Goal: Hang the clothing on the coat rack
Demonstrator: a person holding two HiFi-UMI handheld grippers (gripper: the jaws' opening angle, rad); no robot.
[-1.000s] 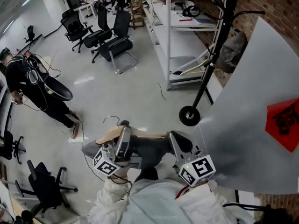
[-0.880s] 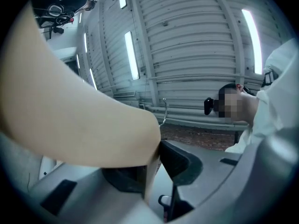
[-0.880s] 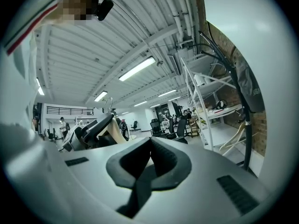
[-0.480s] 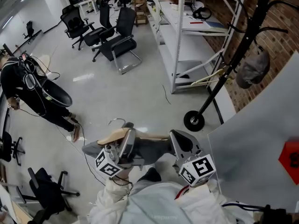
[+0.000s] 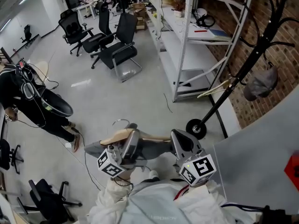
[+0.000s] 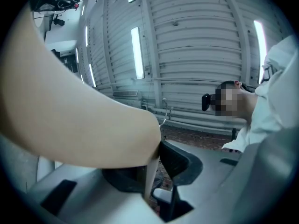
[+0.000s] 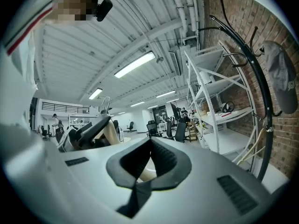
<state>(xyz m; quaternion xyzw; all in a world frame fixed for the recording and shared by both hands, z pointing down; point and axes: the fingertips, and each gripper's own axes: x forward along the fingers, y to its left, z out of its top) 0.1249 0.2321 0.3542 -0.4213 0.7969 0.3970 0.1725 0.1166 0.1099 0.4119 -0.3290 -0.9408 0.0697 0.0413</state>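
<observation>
One grey garment (image 5: pixel 150 148) on one wooden hanger (image 5: pixel 117 136), held well short of the one coat rack (image 5: pixel 243 73) bearing one cap (image 5: pixel 259 84), with left tongs (image 5: pixel 132 134) clamped on one hanger arm and right tongs (image 5: pixel 176 137) closed on the other; risk: uneven lifting tilts the hanger and the garment slides off.
</observation>
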